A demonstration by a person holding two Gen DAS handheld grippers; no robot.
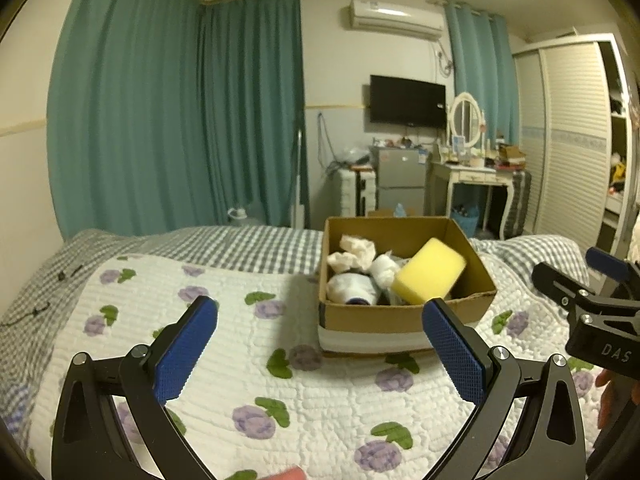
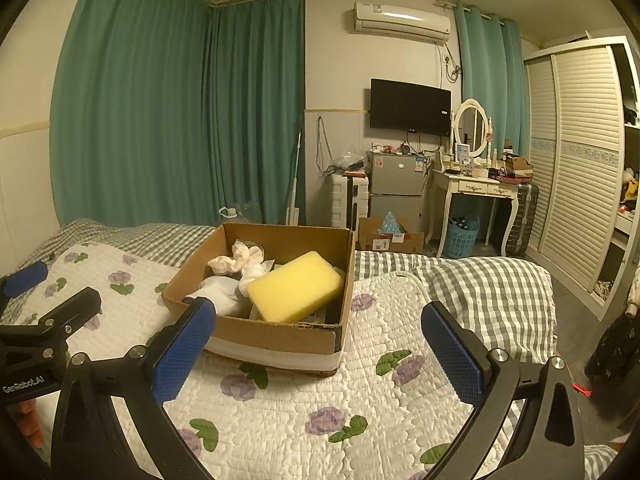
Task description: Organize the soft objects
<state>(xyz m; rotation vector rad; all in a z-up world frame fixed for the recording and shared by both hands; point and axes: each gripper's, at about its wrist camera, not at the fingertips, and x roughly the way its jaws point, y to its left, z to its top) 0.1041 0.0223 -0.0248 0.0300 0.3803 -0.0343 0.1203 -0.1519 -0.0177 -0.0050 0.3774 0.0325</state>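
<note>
We note an open cardboard box [image 1: 404, 312] standing on the quilt [image 1: 248, 344] toward the foot of the bed. Inside it a yellow sponge [image 1: 428, 272], a rounded rectangular block with a porous face, leans tilted on crumpled white cloths [image 1: 354, 254] and a rolled white sock [image 1: 352, 290]. The box walls are plain brown board with a white band low on the front. We see the left gripper [image 1: 320, 344] spread wide, nothing between its blue ribbed pads; the right gripper [image 2: 318, 346] likewise gapes wide and empty, short of the box. The quilt is white, stitched, with purple flowers, over a grey checked sheet [image 2: 480, 280]. Behind: green curtains [image 2: 180, 100], a wall television [image 2: 410, 106], a louvred wardrobe [image 2: 580, 152].
</note>
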